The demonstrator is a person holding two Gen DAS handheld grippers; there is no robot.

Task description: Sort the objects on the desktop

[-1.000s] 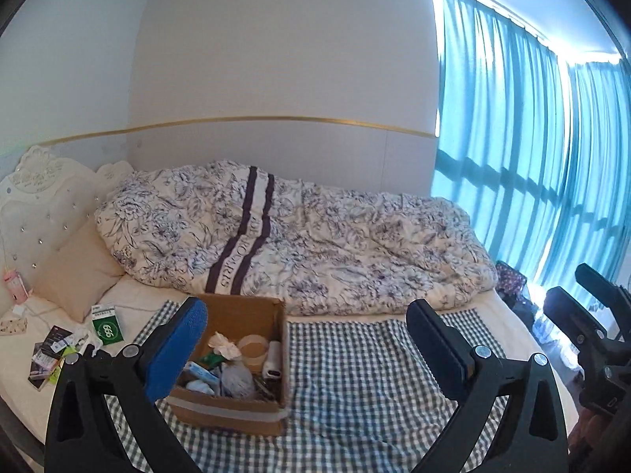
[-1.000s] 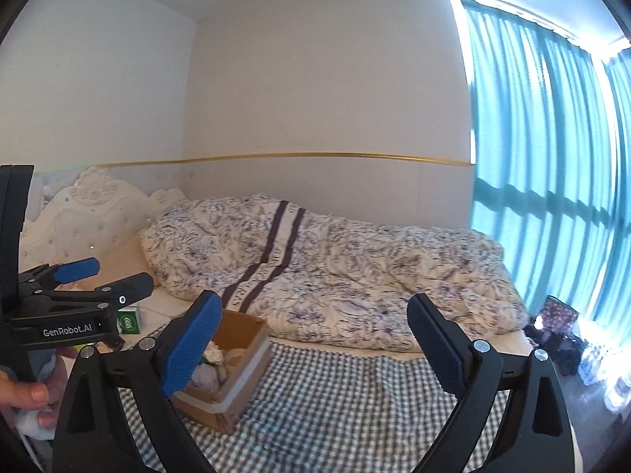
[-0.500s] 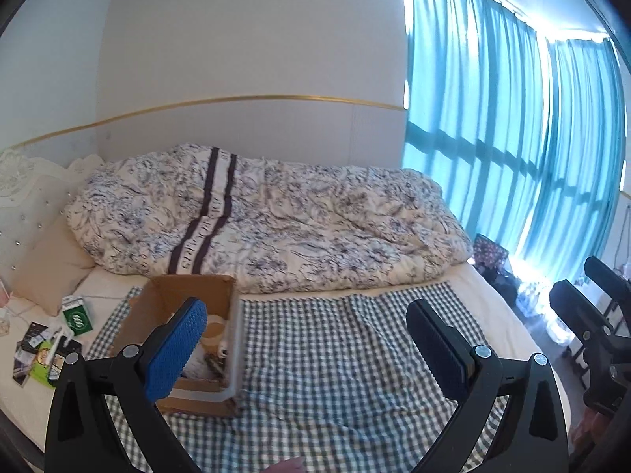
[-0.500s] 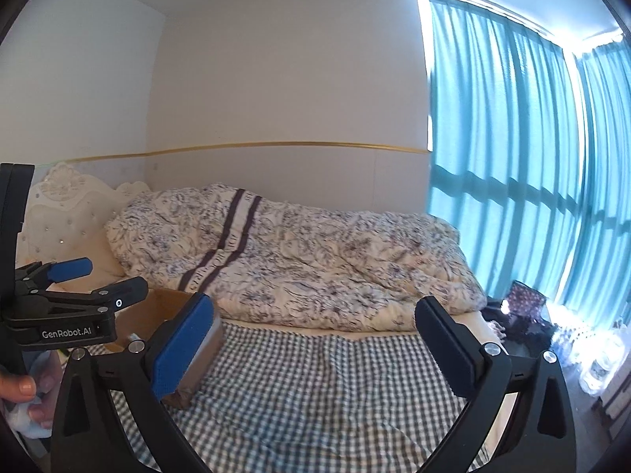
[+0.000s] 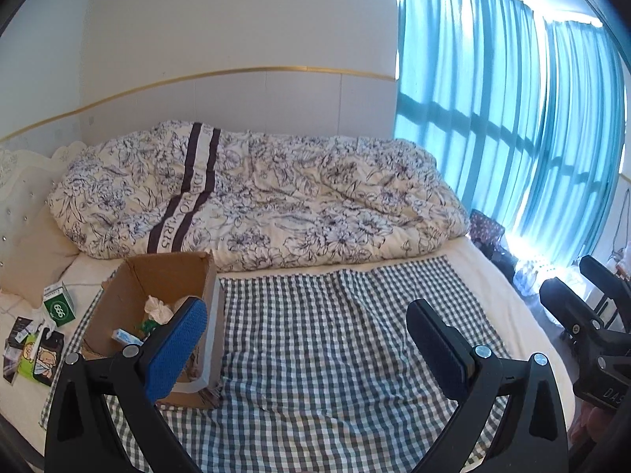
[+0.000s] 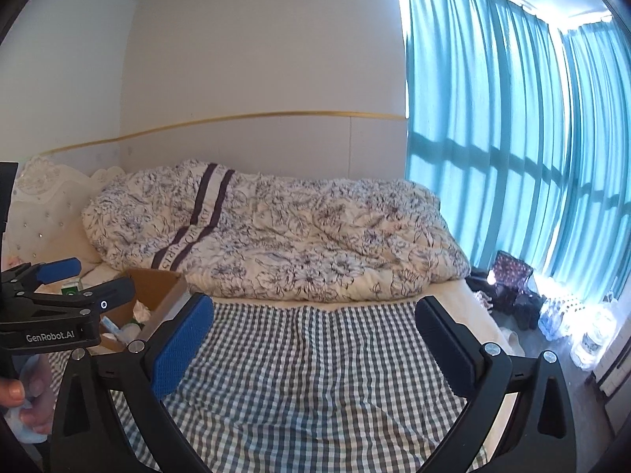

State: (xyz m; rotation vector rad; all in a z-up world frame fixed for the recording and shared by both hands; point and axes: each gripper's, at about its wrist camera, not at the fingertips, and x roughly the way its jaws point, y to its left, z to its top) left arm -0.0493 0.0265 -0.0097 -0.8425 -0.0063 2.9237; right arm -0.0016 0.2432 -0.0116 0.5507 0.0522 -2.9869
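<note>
Left wrist view: the left hand-held gripper (image 5: 307,339) hangs wide open and empty over the checked cloth (image 5: 335,335); a cardboard box (image 5: 173,276) of small items sits at the cloth's left edge. The right hand-held gripper (image 6: 313,339) is likewise open, empty.

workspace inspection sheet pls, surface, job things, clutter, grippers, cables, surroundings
surface: bed with a checked cloth spread over its near part; the cloth is bare apart from the box.
job's things: open cardboard box on the cloth's left edge, holding crumpled tissue and small packets.
clutter: green carton and loose packets on the sheet left of the box.
grippers: left gripper open and holding nothing, above the cloth; right gripper open and holding nothing.
cables: a thin white cord seems to lie by the pillow; unsure.
surroundings: rumpled floral duvet behind, blue curtains on the right, bags on the floor beneath them.
</note>
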